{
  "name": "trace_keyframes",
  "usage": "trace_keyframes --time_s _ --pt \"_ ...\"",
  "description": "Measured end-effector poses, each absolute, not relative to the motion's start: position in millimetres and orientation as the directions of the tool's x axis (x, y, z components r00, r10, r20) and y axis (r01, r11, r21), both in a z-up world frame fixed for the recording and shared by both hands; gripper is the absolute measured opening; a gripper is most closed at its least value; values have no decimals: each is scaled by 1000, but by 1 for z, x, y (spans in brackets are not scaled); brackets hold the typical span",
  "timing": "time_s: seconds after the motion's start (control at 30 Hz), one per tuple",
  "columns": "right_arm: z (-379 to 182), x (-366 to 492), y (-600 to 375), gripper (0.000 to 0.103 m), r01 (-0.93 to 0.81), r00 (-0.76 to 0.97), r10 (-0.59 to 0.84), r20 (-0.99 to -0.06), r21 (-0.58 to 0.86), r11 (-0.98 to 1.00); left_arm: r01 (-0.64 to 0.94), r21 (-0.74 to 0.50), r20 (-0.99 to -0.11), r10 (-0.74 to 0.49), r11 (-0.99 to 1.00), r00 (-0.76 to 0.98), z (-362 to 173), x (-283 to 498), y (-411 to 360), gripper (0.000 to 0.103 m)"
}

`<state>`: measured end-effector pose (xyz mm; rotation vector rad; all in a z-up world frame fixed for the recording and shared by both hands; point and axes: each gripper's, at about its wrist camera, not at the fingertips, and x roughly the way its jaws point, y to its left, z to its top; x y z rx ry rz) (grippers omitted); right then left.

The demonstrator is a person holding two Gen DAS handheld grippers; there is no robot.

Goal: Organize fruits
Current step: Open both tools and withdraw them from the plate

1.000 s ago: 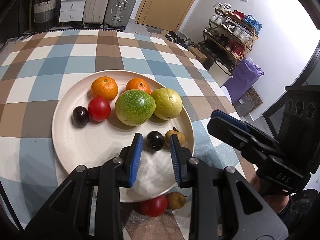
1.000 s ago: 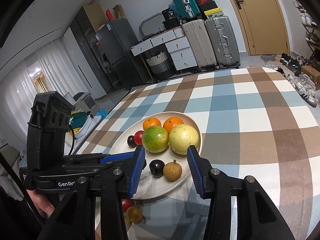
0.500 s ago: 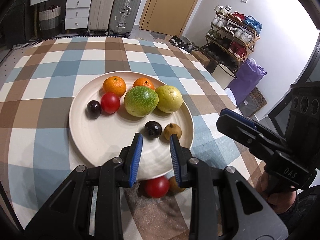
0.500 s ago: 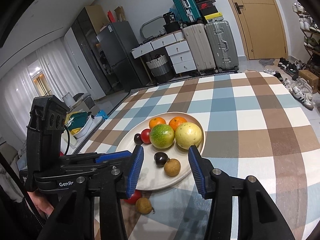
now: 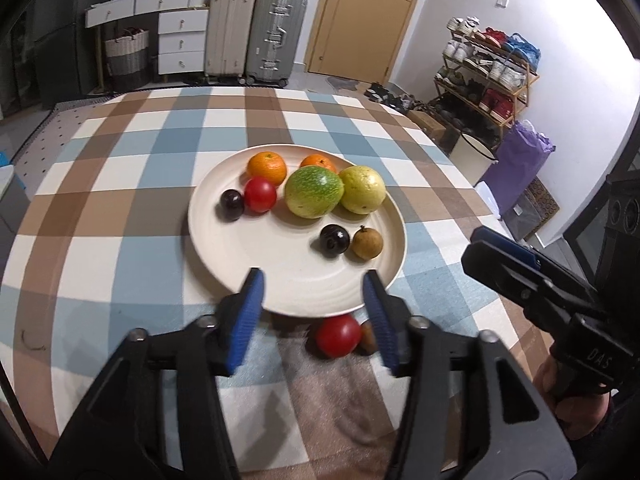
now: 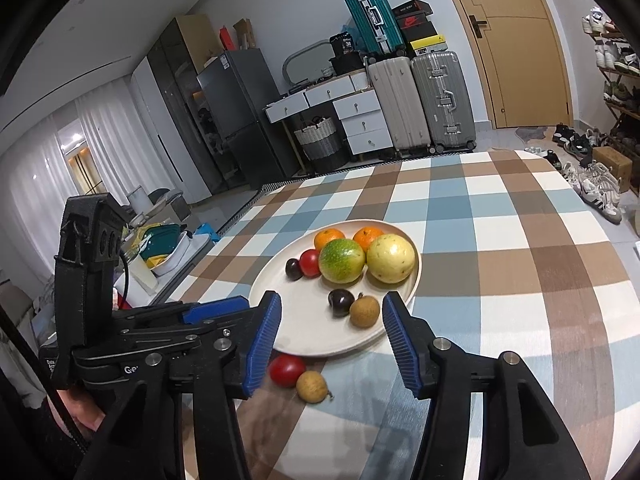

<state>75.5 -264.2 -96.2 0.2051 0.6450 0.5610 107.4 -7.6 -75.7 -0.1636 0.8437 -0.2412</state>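
A cream plate (image 5: 296,276) (image 6: 304,332) on the checked tablecloth holds two oranges (image 5: 267,168), a green fruit (image 5: 314,192), a yellow fruit (image 5: 362,189), a red tomato (image 5: 260,195), two dark plums (image 5: 334,241) and a brown longan (image 5: 367,243). A second red tomato (image 5: 338,335) (image 6: 286,369) and a second longan (image 6: 312,386) lie on the cloth just in front of the plate. My left gripper (image 5: 316,320) is open and empty, just short of that tomato. My right gripper (image 6: 330,340) is open and empty, above the plate's near edge.
The checked table (image 5: 120,208) ends at a rounded edge to the right. Suitcases (image 5: 276,36) and drawers stand behind it, a shoe rack (image 5: 488,76) to the right. The right gripper's body (image 5: 560,304) shows at the right in the left wrist view.
Both grippers have drawn back from the plate. The left jaws have opened wide. The tomato and longan on the cloth now show in front of the left gripper.
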Motion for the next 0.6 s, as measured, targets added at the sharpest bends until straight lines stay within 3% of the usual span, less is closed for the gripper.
trace_keyframes --time_s 0.13,0.27,0.6 --pt "-101 67 -260 56 -428 651 549 -525 343 836 126 -235 -724 -260 964 639 -77 97 -2 62" --pt "-107 60 -257 57 -429 640 545 -541 337 838 103 -226 -721 -237 969 651 -79 86 3 78" --pt "-119 50 -246 58 -433 610 535 -585 319 843 53 -232 -739 -211 971 640 -93 67 21 84"
